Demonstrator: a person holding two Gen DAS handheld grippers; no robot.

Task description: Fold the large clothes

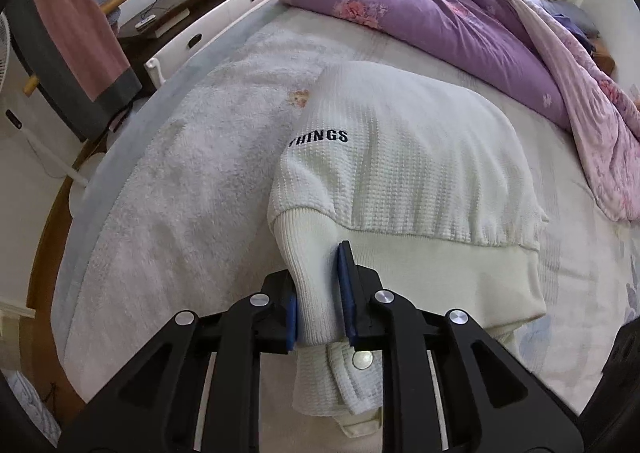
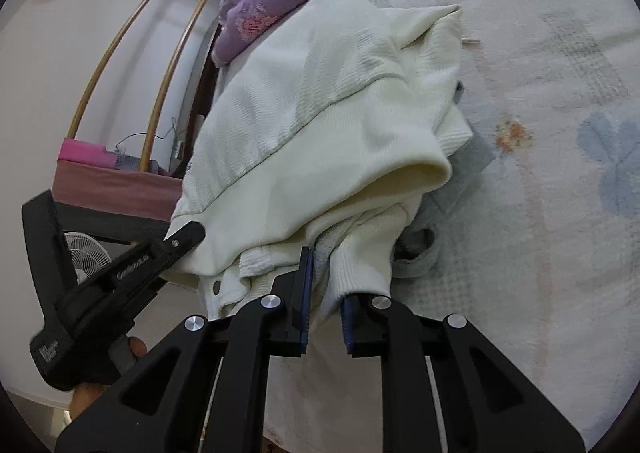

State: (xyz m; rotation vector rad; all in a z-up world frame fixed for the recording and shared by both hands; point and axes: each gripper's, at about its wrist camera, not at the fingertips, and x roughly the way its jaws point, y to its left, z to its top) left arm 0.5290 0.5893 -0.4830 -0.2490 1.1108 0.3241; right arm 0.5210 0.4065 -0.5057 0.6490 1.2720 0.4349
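Observation:
A cream waffle-knit jacket with the black word "THINGS" and a ribbed hem lies folded over on the bed. My left gripper is shut on the ribbed hem at the jacket's near left corner; a snap button shows just below the blue pads. In the right wrist view the same jacket is lifted and draped. My right gripper is shut on its ribbed edge. The left gripper shows at the left of that view, clamped on the jacket's other corner.
The bed has a pale quilted sheet and a white fleecy blanket. A purple floral duvet is heaped at the far side. A grey garment lies under the jacket. A dresser, a rack of hanging clothes and a fan stand past the bed's edge.

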